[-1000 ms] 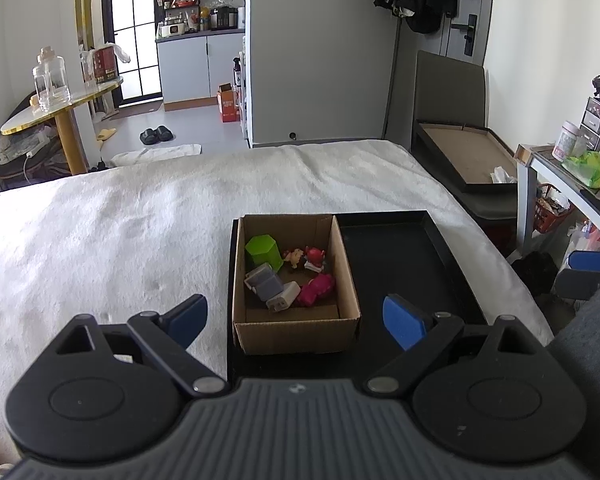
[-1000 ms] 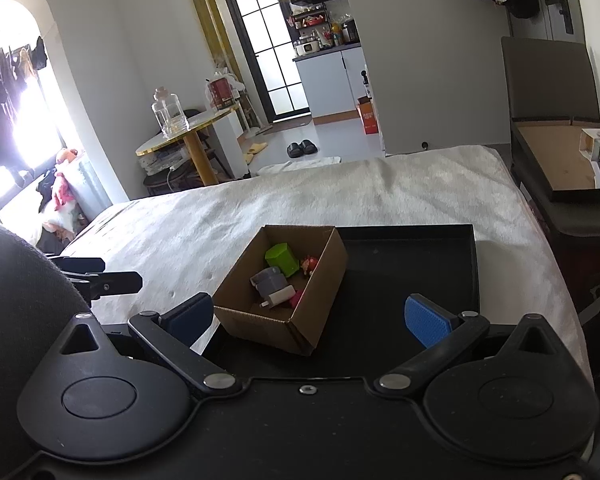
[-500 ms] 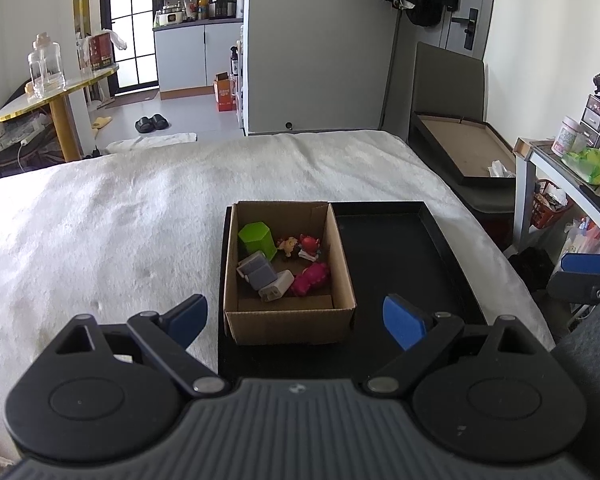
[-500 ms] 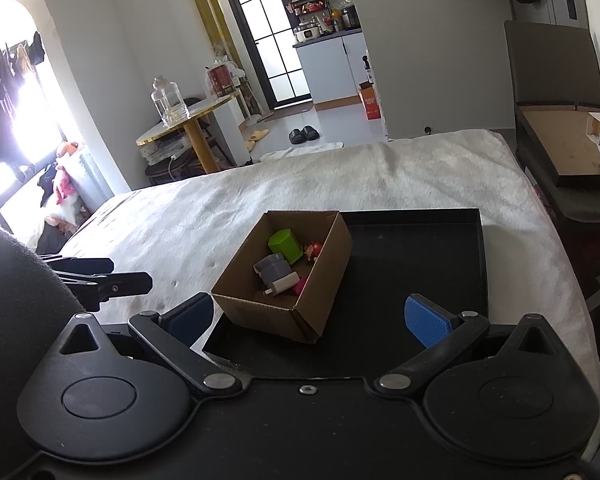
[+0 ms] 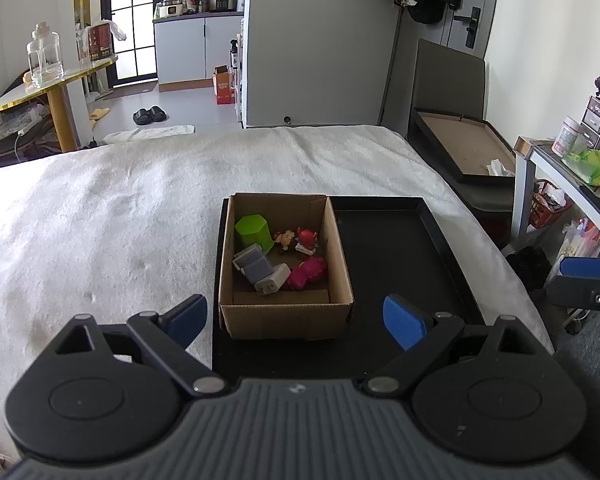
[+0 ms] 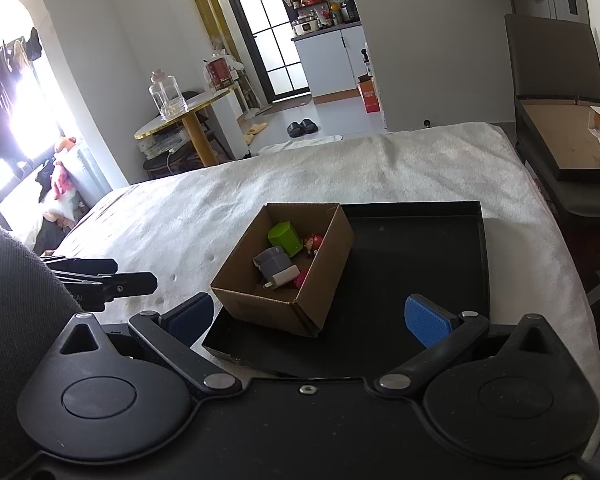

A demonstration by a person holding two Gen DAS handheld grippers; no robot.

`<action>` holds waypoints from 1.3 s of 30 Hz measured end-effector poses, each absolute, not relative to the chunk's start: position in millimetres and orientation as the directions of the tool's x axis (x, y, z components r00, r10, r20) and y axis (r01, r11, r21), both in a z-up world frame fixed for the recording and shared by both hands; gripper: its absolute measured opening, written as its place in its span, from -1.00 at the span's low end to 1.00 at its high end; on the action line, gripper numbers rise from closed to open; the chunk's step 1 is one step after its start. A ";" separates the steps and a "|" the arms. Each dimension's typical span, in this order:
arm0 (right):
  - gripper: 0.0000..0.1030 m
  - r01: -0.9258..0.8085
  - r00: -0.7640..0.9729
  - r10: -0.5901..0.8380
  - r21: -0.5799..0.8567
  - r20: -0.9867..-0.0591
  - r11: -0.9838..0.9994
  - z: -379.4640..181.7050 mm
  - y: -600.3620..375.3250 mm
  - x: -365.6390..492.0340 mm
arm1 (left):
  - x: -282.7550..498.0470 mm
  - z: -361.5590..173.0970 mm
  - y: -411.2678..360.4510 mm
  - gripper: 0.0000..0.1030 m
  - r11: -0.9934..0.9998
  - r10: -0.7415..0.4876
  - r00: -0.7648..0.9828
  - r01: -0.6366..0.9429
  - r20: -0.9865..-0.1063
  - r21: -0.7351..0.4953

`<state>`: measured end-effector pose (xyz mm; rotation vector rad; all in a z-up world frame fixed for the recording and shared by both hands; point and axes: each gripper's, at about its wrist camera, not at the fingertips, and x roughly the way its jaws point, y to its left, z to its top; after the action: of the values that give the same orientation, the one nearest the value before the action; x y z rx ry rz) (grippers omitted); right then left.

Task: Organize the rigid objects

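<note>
A cardboard box (image 5: 286, 312) stood in the left part of a black tray (image 5: 384, 252), and the tray lay on a bed (image 5: 100, 216) covered in white, close to the bed's near edge and toward its right side. The right part of the tray was bare. Inside the box lay the small rigid things: a green hexagonal cup (image 5: 254, 231) at the far left corner, a grey block (image 5: 253, 263) just in front of it, a white charger plug (image 5: 273, 279) touching the grey block, a pink toy (image 5: 307, 273) toward the near right, and two little figures — a tan one (image 5: 285, 238) and a red one (image 5: 307, 239) — by the far right wall.

The left tool (image 5: 296, 316) hung over the near edge of the bed, its blue pads spread wide on either side of the box's near wall, gripping nothing. The right tool (image 6: 314, 312) hung over the near left corner of the tray, likewise wide apart and empty — its right pad (image 6: 428, 320) over bare tray.
</note>
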<state>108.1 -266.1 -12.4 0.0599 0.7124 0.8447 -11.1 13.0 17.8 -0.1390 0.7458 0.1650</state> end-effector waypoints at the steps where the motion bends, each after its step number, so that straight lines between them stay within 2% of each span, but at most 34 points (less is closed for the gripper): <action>1: 1.00 -0.663 0.449 0.702 0.320 -0.553 0.676 -12.3 -266.0 108.0 | -11.3 17.8 13.2 0.83 0.978 0.101 0.723 -0.199 -0.684 -0.067; 39: 1.00 -0.642 0.452 0.696 0.338 -0.558 0.688 -15.9 -265.6 106.6 | -3.5 13.4 11.8 0.86 0.976 0.112 0.708 -0.212 -0.698 -0.058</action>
<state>106.6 -265.6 -15.9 0.0824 0.7285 0.8270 -3.5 11.8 13.4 -0.1370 0.7644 0.1804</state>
